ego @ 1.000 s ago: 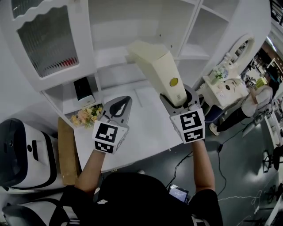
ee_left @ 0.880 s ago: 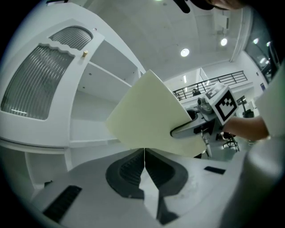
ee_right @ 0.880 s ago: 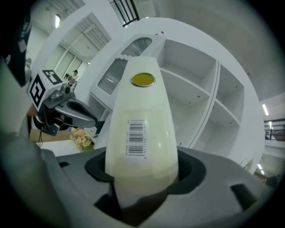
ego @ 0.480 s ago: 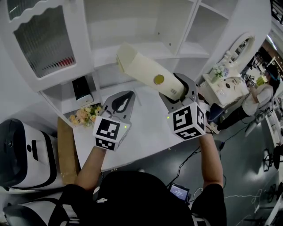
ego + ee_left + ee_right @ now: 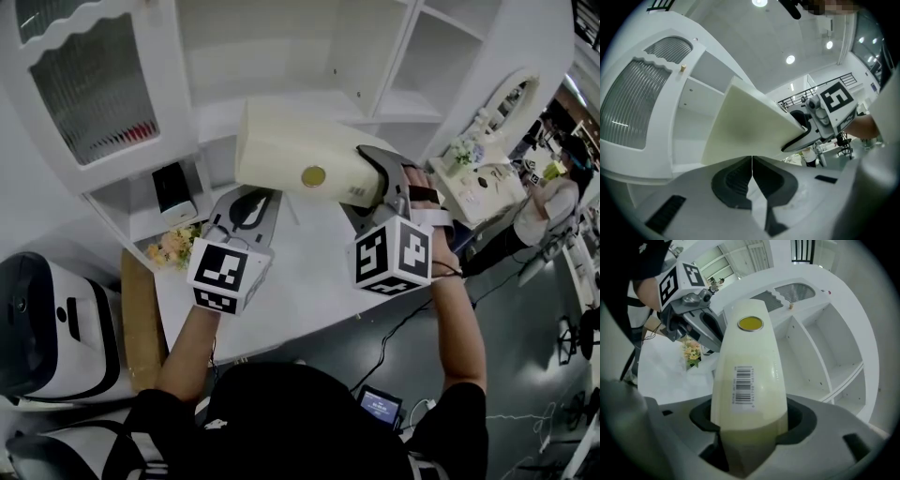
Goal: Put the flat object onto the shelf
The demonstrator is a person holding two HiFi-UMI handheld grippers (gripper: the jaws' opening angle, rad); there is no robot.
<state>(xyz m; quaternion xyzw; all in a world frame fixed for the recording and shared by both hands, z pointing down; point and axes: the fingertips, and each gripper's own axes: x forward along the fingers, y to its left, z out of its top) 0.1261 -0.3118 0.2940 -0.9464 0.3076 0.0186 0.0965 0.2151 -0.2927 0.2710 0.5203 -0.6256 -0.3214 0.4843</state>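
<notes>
Black short-sleeved top [image 5: 281,422]; left gripper [image 5: 251,202], right gripper [image 5: 380,173] grey; white cubes [image 5: 223,275], black square markers.

One flat cream-coloured object [image 5: 291,164] is in view, bearing one round yellow sticker [image 5: 313,175] and one barcode label [image 5: 743,384]; there are two grey hand-held grippers, the left gripper [image 5: 253,195] and the right gripper [image 5: 380,178], each with one black-and-white marker cube; one white shelf unit [image 5: 410,56]; one ribbed-glass cabinet door [image 5: 94,89]; one small bunch of pale flowers [image 5: 180,246]; one white table [image 5: 309,267].
</notes>
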